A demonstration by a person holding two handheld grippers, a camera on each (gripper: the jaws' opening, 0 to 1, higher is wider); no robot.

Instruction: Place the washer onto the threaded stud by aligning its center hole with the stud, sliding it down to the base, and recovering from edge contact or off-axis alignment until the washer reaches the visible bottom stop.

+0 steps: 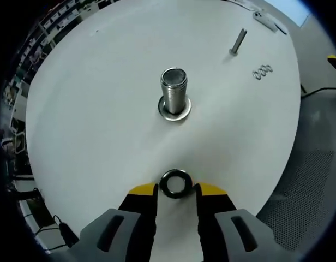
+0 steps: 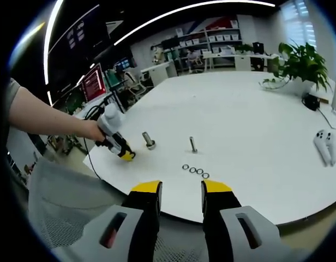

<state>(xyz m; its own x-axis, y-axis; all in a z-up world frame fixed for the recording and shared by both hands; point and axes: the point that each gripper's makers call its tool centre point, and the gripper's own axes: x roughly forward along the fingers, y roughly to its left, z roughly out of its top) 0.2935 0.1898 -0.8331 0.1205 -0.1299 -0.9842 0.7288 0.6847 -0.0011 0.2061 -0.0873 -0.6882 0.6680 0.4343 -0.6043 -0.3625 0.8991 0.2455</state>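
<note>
The left gripper (image 1: 176,188) has its jaws clamped on the washer (image 1: 175,183), low over the counter (image 1: 91,125) and well short of the stud (image 1: 173,93); aligning and sliding down remain. The right gripper (image 2: 180,191) waits, jaws apart.

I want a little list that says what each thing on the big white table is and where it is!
washer: dark ring held between the fingers of the left gripper
threaded stud: upright on the white table, a washer already at its base
thin bolt: beyond the stud, apart from it
spare washers: short row near the thin bolt
right gripper: open, holding nothing, at the table's near edge
potted plant: far side of table
</note>
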